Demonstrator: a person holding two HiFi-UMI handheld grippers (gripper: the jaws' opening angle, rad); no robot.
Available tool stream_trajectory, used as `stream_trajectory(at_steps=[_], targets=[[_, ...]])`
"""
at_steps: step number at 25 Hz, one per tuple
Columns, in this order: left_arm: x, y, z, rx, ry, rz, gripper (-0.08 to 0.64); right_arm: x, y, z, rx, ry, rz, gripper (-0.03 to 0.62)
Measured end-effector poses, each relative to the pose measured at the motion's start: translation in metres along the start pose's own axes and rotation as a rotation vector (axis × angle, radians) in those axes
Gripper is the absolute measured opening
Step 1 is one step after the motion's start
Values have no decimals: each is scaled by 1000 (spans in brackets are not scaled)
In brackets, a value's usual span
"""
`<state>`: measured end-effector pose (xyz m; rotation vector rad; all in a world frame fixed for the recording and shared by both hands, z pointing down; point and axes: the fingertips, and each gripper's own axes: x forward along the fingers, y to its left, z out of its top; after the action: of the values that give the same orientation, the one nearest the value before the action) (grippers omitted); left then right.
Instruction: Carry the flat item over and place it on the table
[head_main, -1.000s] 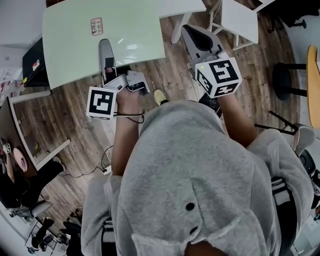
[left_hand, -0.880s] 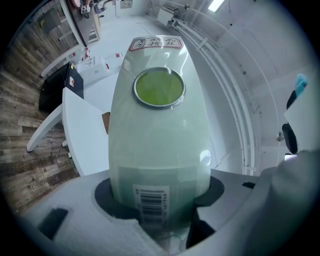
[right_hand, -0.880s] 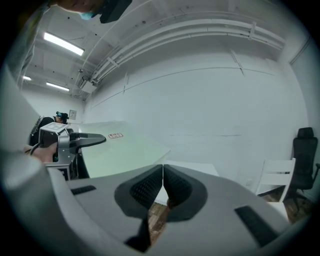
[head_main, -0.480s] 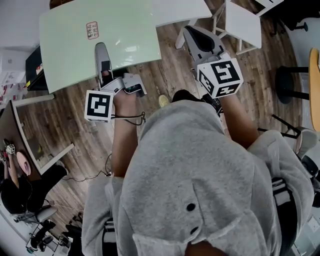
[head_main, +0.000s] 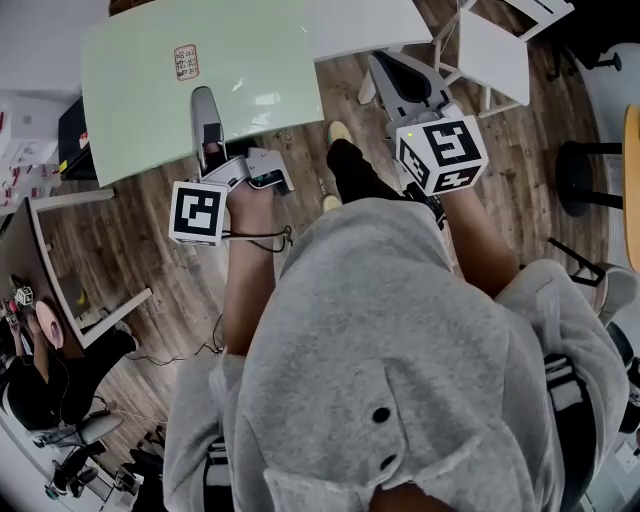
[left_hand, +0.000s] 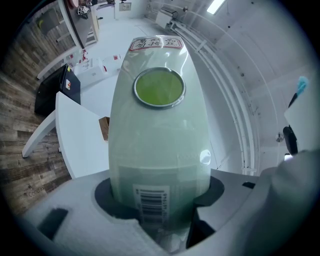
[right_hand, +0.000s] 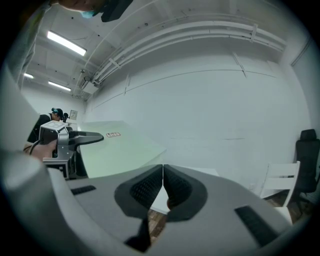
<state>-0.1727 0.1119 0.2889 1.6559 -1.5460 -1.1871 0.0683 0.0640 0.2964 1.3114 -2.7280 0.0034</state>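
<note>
Board (left_hand: 159, 150) — clamped between left fingers (left_hand: 70, 205)

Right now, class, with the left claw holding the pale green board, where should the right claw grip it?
Probably its near edge by the right corner, coming in level from the carrier's side. The board is thin, flat and roughly level, so only an edge fits the jaws; the left claw clamps that edge further left.

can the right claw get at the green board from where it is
Probably yes. Only floor shows between the right claw and the green board's right edge; the left claw grips the near edge, well clear. The right claw is shut and empty, so it must open first.
</note>
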Motion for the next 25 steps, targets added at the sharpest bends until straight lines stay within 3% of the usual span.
stream_trajectory(at_steps=[8,25], targets=[[39,22,21,6,3,25,275,47,-14,1,-2,28,-9,26],[130,65,11,-17,11,78,275,135,-68,-2,-16,71,-3,26]])
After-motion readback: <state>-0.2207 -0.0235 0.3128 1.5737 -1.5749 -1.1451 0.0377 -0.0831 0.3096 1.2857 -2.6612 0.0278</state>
